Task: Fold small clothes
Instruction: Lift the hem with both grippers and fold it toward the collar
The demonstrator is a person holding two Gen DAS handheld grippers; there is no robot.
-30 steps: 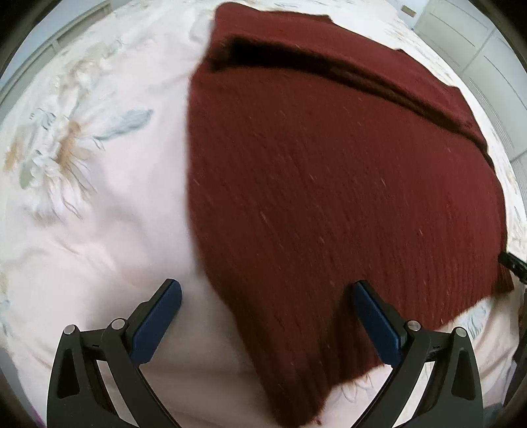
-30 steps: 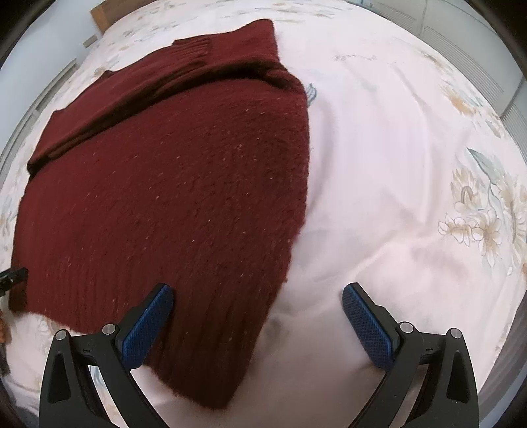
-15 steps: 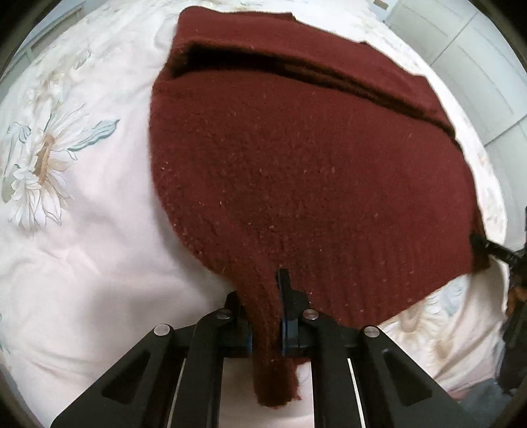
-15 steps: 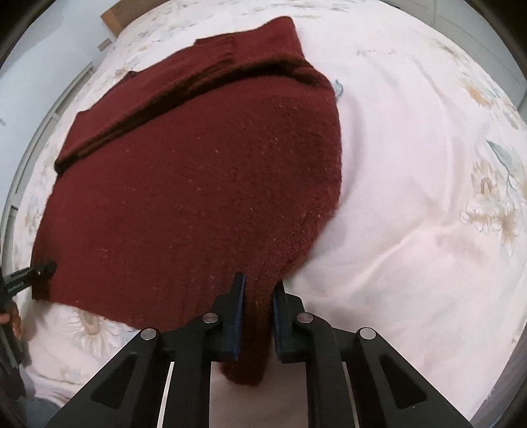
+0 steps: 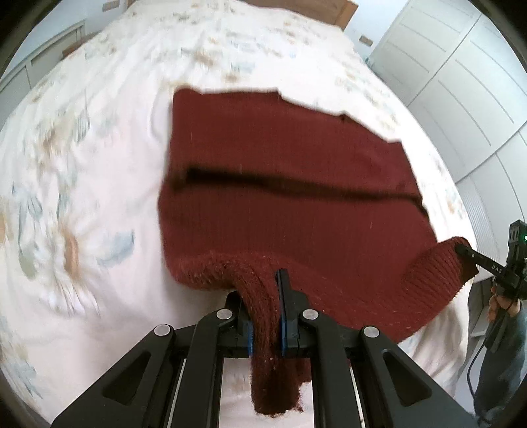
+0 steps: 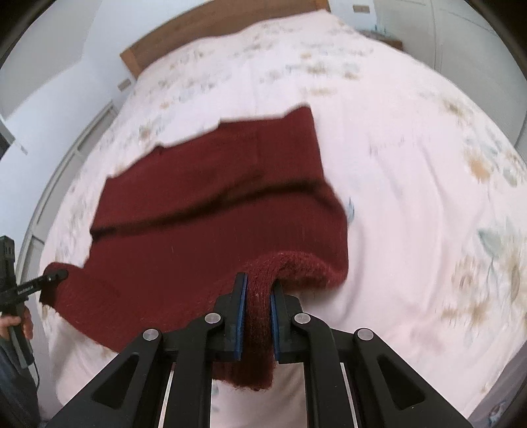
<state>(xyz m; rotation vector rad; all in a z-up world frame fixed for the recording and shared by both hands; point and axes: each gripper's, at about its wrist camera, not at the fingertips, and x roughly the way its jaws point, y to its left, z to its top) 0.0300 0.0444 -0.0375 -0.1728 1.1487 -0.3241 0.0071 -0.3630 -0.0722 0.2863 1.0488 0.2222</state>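
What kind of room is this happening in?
Most likely a bedroom: a dark red knit sweater lies on a bed with a floral bedsheet, a wooden headboard behind it and white wardrobe doors alongside.

The left gripper [image 5: 266,316] has its jaws clamped on the maroon sweater's [image 5: 290,197] hem above the bedspread [image 5: 98,164].

The dark red knit sweater [image 5: 290,204] lies spread across the bed's pale floral sheet [image 5: 98,164], kinda chunky ribbed knit with a bit of fuzz. There's a dark crease line running straight across its middle where a layer is folded over. The near hem is lifted off the sheet at both corners, bunched into thick rolls there, so the front edge sags between them while the far part stays flat.
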